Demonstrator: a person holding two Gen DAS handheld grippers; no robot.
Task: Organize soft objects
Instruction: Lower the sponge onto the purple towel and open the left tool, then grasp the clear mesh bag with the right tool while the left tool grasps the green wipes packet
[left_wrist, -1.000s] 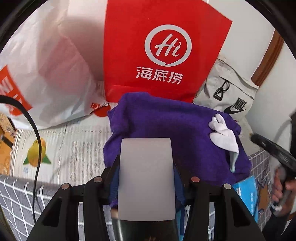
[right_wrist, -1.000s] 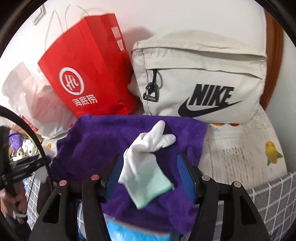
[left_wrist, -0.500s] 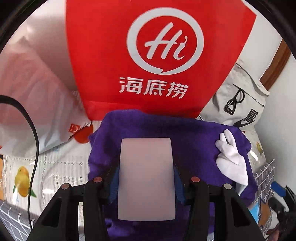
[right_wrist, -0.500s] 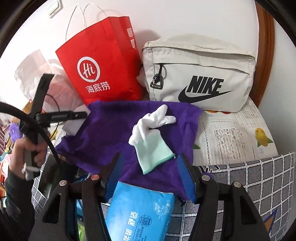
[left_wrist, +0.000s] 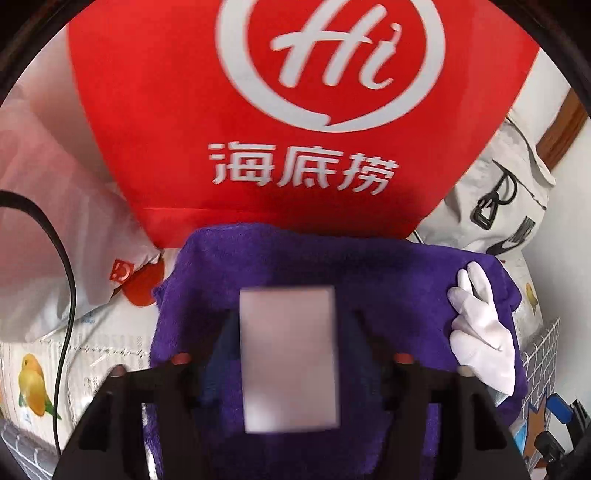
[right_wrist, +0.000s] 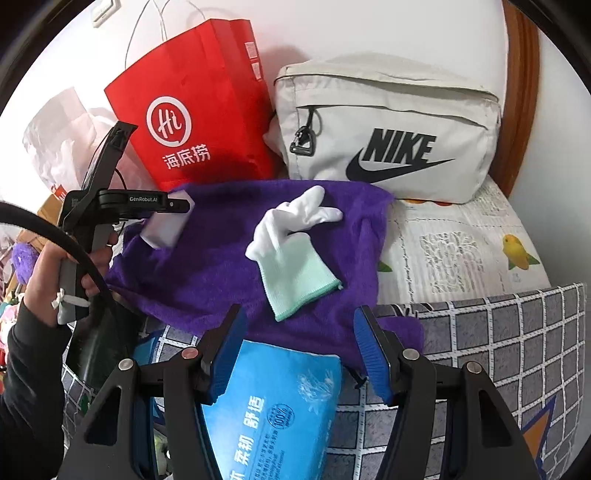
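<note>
A purple fleece towel (right_wrist: 207, 258) lies spread on the bed, also seen in the left wrist view (left_wrist: 332, 266). A white glove with a mint cuff (right_wrist: 291, 251) lies on it; in the left wrist view the glove (left_wrist: 480, 332) is at the towel's right end. My left gripper (left_wrist: 288, 354) holds a flat grey-white card (left_wrist: 290, 369) over the towel's left part; it shows in the right wrist view (right_wrist: 166, 221). My right gripper (right_wrist: 299, 354) is open, empty, just short of the towel's near edge, above a blue tissue pack (right_wrist: 273, 413).
A red paper bag (right_wrist: 195, 125) and a beige Nike bag (right_wrist: 388, 125) stand behind the towel against the wall. A white plastic bag (left_wrist: 48, 236) lies at left. A grey checked blanket (right_wrist: 498, 350) covers the bed's front. A black cable (left_wrist: 66, 258) hangs left.
My left gripper has moved forward over the towel toward the red bag with the card. My right gripper has pulled back from the glove, leaving it on the towel.
</note>
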